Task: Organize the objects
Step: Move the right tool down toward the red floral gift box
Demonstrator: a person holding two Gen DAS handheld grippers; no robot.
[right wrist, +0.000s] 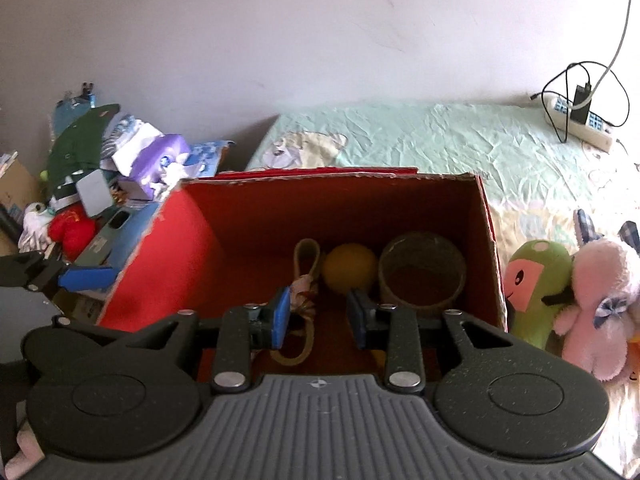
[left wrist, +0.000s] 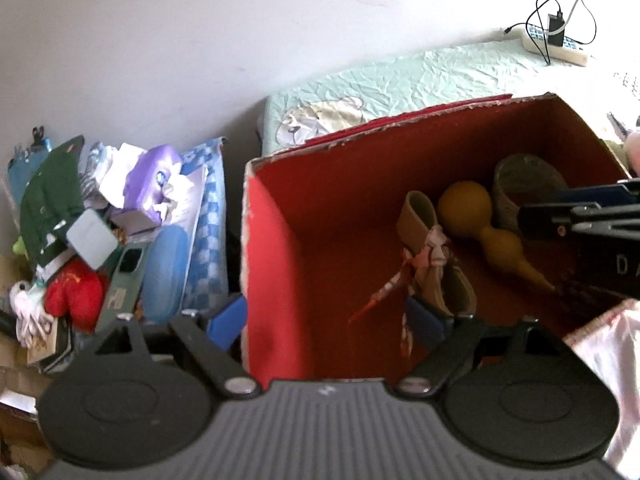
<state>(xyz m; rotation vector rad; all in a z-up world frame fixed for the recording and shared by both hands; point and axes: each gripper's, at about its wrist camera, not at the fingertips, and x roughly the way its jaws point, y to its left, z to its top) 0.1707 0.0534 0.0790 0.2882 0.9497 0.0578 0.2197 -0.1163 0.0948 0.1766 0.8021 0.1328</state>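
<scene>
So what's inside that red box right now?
Inside the red box lie a yellow gourd, a round woven basket and a small figure with a tan strap loop. The gripper bodies cover the box's near floor, so anything there is hidden.

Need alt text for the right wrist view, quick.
The right tongs hang open and empty over a red box holding a yellow gourd, a round woven basket and a strap loop. A green plush and a pink plush lie to its right.
</scene>
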